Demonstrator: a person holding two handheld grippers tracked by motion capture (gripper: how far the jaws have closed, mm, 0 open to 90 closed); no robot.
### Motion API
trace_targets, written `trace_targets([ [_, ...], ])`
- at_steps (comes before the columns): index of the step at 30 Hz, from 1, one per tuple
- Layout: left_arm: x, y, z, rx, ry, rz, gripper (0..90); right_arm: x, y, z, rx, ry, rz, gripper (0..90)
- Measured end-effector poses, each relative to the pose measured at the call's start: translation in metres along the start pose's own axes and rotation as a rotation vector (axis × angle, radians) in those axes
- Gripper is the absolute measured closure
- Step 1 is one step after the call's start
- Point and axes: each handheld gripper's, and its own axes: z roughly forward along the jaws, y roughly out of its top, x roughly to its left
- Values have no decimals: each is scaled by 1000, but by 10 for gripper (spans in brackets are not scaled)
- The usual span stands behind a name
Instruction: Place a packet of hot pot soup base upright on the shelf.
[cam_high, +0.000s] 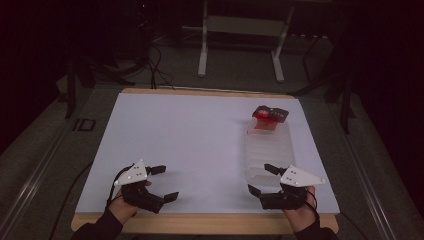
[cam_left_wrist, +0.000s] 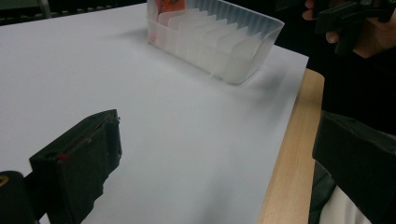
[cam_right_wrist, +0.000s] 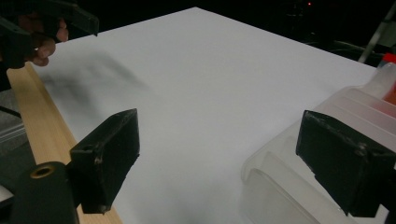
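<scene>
Translucent plastic organizer (cam_high: 269, 150) with upright dividers, lying on the right half of the white-covered table (cam_high: 190, 145); its far end holds a red-and-black item (cam_high: 269, 116). Left hand-held gripper (cam_high: 164, 182), jaws spread and empty, hovers near the table's near left edge. Right hand-held gripper (cam_high: 260, 179), jaws likewise spread and empty, sits at the organizer's near end, one jaw over its rim. Wooden table edge (cam_left_wrist: 289, 154) borders the near side
</scene>
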Motion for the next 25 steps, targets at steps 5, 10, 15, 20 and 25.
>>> trace_targets([
  [5,0,0,1,2,-6,-5,13,-2,-1,-1,-8,-7,7,136],
  [10,0,1,1,-3,-3,3,12,-4,-2,1,-1,1,20,137],
  [15,1,0,2,3,-3,2,13,-6,-3,1,4,2,32,144],
  [20,0,0,3,7,-5,4,13,-5,-3,1,-1,12,25,143],
  [25,0,0,3,9,-9,2,13,-4,-2,0,-2,18,18,144],
])
